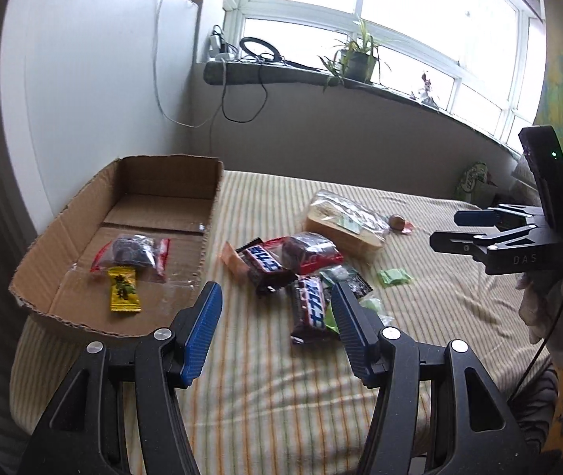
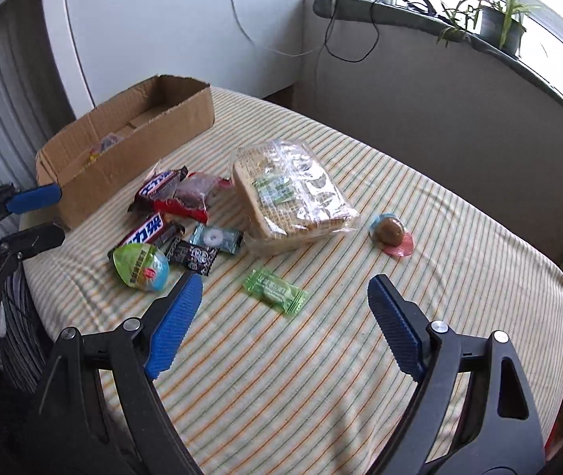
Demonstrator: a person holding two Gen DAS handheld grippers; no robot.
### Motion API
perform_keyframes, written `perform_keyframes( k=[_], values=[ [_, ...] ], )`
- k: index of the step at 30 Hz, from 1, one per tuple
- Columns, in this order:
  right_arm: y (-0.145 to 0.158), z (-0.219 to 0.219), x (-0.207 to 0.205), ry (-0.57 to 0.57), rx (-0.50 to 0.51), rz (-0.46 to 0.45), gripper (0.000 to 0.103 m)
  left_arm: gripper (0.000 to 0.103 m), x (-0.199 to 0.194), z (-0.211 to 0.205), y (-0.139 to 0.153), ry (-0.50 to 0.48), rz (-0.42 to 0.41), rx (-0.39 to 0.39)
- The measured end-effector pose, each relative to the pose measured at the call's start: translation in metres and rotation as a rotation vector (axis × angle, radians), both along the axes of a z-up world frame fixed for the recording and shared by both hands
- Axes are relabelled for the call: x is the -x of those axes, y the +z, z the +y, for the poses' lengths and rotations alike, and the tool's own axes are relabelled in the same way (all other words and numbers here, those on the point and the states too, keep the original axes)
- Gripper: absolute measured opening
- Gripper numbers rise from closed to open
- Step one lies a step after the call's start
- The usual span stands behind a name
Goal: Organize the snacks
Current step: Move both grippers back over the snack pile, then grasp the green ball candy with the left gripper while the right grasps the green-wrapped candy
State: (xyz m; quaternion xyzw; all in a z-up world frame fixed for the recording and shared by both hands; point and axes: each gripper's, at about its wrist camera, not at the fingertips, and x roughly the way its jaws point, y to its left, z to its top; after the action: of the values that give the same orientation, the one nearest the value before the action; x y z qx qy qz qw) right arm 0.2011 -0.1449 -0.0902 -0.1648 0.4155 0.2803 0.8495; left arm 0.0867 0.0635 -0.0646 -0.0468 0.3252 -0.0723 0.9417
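Right wrist footage shows the right gripper [image 2: 281,297] with its fingers [image 2: 172,326] spread wide and nothing between them, hung above a striped bed cover [image 2: 440,277]. A green candy wrapper [image 2: 275,293] lies flat on the cover, directly ahead of and between the fingertips, apart from the main pile. Its long axis is seen to run diagonally, from upper left to lower right, so it lies roughly across the gap between the fingers rather than along it. The right gripper is judged the nearer one to this wrapper; a slight wrist turn would probably be needed for the short sides to be pinched.

From the left wrist, the left gripper [image 1: 277,297] is seen with its fingers parted and empty, above a dark chocolate bar [image 1: 309,308] whose long axis points away, roughly in line with the fingers. A cardboard box [image 1: 63,229] stands to the left, already holding a yellow sweet [image 1: 123,289] and a red-edged packet [image 1: 135,253]. A bagged wafer block [image 2: 293,194] and a brown sweet [image 2: 392,229] remain outside it.
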Motion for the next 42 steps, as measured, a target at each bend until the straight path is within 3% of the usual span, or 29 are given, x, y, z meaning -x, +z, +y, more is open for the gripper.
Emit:
perform_keyframes(
  k=[6,14,18,22,27,32,38,42],
  values=[
    [-0.028,0.007,-0.008,0.19,0.105,0.032,0.08,0.057,-0.018,-0.039,-0.011,-0.115,0.042,-0.107],
    [-0.046,0.013,-0.029,0.328,0.093,0.09,0.078,0.057,-0.045,-0.07,-0.024,-0.263,0.12,-0.237],
    [-0.055,0.021,-0.033,0.374,0.117,0.108,0.063,0.057,-0.052,-0.081,-0.026,-0.331,0.141,-0.293],
    [-0.059,0.02,-0.039,0.38,0.081,0.147,0.063,0.057,-0.059,-0.083,-0.032,-0.372,0.173,-0.296],
    [-0.058,0.014,-0.039,0.372,0.057,0.177,0.049,0.057,-0.063,-0.082,-0.04,-0.385,0.215,-0.297],
    [-0.058,0.012,-0.037,0.36,0.056,0.192,0.046,0.056,-0.062,-0.081,-0.043,-0.391,0.22,-0.293],
    [-0.057,0.016,-0.037,0.342,0.078,0.191,0.043,0.036,-0.052,-0.093,-0.048,-0.427,0.193,-0.378],
    [-0.057,0.017,-0.038,0.322,0.077,0.193,0.029,0.026,-0.052,-0.096,-0.055,-0.437,0.21,-0.402]
  ],
)
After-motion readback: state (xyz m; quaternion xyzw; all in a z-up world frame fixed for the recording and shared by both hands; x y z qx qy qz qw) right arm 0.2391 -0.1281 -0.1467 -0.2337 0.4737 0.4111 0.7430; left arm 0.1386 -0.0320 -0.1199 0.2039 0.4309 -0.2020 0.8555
